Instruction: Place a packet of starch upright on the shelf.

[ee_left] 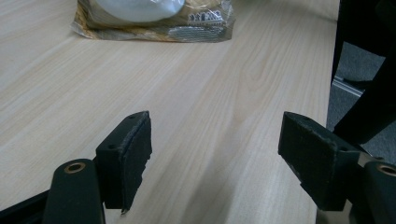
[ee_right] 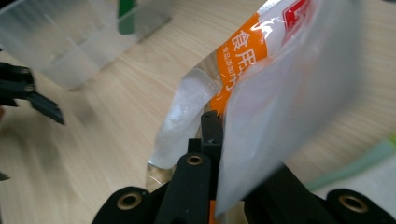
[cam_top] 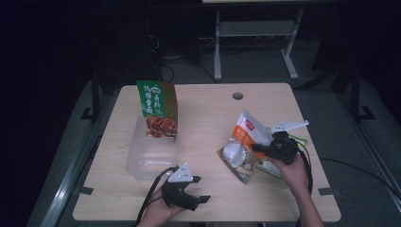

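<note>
Orange-and-white pouch hangs tilted off the table, pinched by the right gripper, above a tan packet and a green one. At left, a clear bin holds an upright green bag. Just before it, the left gripper hovers near the front edge, jaws spread wide around nothing, bare wood ahead. In the right gripper view the pouch hides one jaw.
</note>
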The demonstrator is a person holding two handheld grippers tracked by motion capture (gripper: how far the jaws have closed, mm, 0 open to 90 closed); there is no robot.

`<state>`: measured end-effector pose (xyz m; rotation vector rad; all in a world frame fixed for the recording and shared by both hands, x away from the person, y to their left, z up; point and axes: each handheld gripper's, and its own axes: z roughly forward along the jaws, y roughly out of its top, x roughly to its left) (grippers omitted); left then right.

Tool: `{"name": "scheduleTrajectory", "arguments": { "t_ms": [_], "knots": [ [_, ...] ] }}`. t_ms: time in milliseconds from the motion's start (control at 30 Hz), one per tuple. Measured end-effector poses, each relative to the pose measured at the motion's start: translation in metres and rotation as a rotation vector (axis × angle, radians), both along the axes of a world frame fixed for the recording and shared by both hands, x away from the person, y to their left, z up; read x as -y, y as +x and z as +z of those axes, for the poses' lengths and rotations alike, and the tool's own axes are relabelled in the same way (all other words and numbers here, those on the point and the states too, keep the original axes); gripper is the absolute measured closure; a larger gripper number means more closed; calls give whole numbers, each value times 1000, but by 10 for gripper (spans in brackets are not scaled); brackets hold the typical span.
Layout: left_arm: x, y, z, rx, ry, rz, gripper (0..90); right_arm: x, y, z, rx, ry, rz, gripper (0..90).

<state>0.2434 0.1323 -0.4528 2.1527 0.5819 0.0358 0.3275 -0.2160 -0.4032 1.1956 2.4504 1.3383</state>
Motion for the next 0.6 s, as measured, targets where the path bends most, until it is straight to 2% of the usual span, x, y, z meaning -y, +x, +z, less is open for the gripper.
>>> {"name": "scheduleTrajectory", "arguments": {
  "t_ms": [267, 433, 600],
  "knots": [
    [0, 2, 1, 19, -3, 5, 248, -25, -9, 17, 75, 3, 122, 897],
    [0, 4, 1, 1, -17, 13, 243, -37, -14, 24, 97, -8, 197, 898],
    [0, 4, 1, 5, -25, 23, 236, -43, -18, 26, 116, -6, 256, 898]
  ]
}}
